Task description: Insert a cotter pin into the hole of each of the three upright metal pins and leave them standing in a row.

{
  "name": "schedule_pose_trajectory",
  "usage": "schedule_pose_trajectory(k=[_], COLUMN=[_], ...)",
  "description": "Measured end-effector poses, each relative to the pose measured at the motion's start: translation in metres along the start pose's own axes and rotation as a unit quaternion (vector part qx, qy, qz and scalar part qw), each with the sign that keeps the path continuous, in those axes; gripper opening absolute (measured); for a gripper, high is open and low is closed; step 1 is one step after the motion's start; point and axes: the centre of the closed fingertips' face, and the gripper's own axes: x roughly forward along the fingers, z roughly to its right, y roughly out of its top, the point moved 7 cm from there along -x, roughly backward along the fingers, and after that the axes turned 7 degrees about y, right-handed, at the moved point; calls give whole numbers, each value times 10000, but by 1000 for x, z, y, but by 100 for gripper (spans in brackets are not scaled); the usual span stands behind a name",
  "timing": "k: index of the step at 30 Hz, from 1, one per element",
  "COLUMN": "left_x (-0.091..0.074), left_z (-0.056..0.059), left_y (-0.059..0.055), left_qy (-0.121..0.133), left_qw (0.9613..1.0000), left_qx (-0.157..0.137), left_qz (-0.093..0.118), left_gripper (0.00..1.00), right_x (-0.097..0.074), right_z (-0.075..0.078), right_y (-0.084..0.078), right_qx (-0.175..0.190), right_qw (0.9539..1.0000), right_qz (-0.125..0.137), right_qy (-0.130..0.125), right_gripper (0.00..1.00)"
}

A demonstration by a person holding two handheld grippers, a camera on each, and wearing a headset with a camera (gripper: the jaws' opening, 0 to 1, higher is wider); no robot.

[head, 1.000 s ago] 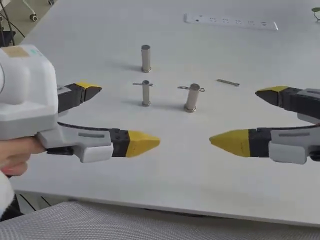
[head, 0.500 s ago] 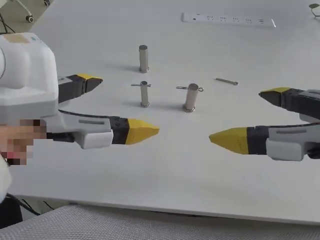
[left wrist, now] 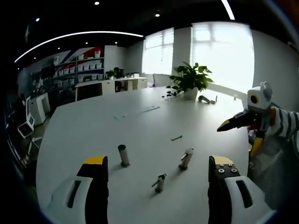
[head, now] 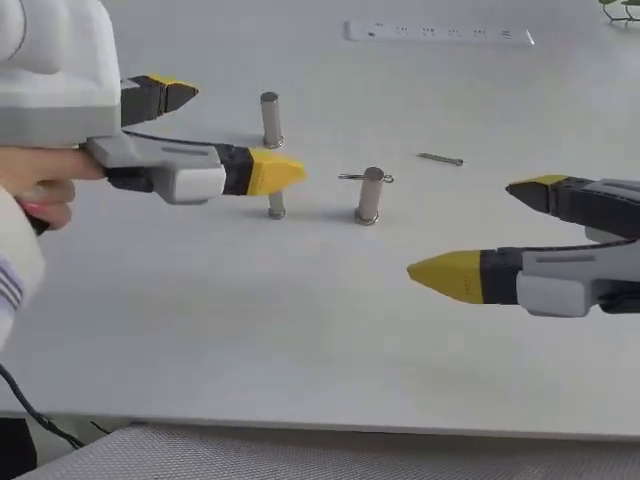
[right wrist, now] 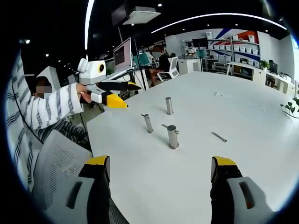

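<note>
I hold my left gripper (head: 248,131) raised above the white table (head: 300,340), its yellow-tipped fingers (head: 272,172) spread wide with nothing between them. My right gripper (head: 460,229) hovers to the right and nearer to me, its fingers spread wide too and empty. The three metal pins stand upright on the table beyond the two tools. The bare pin (head: 270,118) stands farthest from me, no cotter through it. The second pin (head: 277,206) stands in front of it, its top hidden in the head view behind my lower left finger; the left gripper view shows its cotter (left wrist: 155,185) through the head. The third pin (head: 370,194) stands to the right of the second, a cotter pin (head: 350,177) crossing its top. A loose cotter pin (head: 440,159) lies flat further right, apart from the pins. A power strip (head: 438,33) lies at the table's far side
</note>
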Motion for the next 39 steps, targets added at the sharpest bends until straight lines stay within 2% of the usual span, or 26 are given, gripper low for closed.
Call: schedule_pose_trajectory(k=[3, 5, 7, 9, 12, 13, 16, 18, 19, 20, 24, 25, 27, 30, 32, 35, 38, 39], left_x=[10, 15, 27, 35, 39, 48, 57, 64, 66, 68, 75, 72, 78, 87, 93, 102, 109, 116], left_z=[-8, -9, -19, -23, -23, -31, -37, -45, -49, -51, -54, -51, -53, -58, -61, -64, -66, -70], left_y=[5, 3, 4, 5, 2, 2, 0, -6, -10, -11, -11, -12, -15, -17, -19, -21, -25, -28], left_qy=[21, -50, -5, -47, -69, -64, -23, -25, -7, 30, 29, 40, 59, 269, 353, 351, 359, 318], left_qw=[9999, 9999, 9996, 9995, 9995, 9995, 9992, 9983, 9968, 9965, 9968, 9964, 9947, 9937, 9924, 9922, 9917, 9916], left_qx=[-112, -3, 200, 173, 101, 90, 82, 144, 227, 282, 250, 292, 443, 433, 558, 509, 470, 393], left_qz=[52, -110, -220, -254, -293, -311, -380, -566, -763, -786, -764, -794, -925, -1000, -1038, -1082, -1146, -1188], left_gripper=[83, 82, 82, 82, 80, 79, 73, 71, 70, 70, 67, 66, 62, 60, 59, 56, 49, 47], right_x=[0, 1, 1, 1, 1, 1, 2, 2, 2, 3, 4, 5, 5, 6, 5, 5, 6, 6], right_z=[-1, -1, 0, 0, 0, 0, 1, 1, 1, 1, 1, 1, 1, -1, -3, -4, -3, -3], right_y=[-1, -1, -1, -2, -3, -4, -5, -7, -8, -8, -10, -10, -11, -11, -9, -8, -7, -8], right_qx=[-44, -37, 25, 51, 85, 103, 120, 114, 94, 90, 144, 144, 137, 74, 9, 11, 15, 12], right_qw=[10000, 10000, 10000, 10000, 10000, 9999, 9999, 9999, 9999, 9999, 9998, 9998, 9998, 9997, 9998, 9998, 9999, 9998], right_qz=[-5, -11, -2, -5, -12, -16, -51, -87, -116, -123, -130, -148, -175, -216, -171, -140, -143, -183], right_qy=[45, 42, 9, 2, -20, -33, -49, -56, -44, -37, -24, -29, -25, 40, 84, 107, 92, 80], right_gripper=[86, 86, 86, 85, 85, 85, 84, 84, 84, 84, 84, 83, 83, 82, 78, 79, 79, 79])
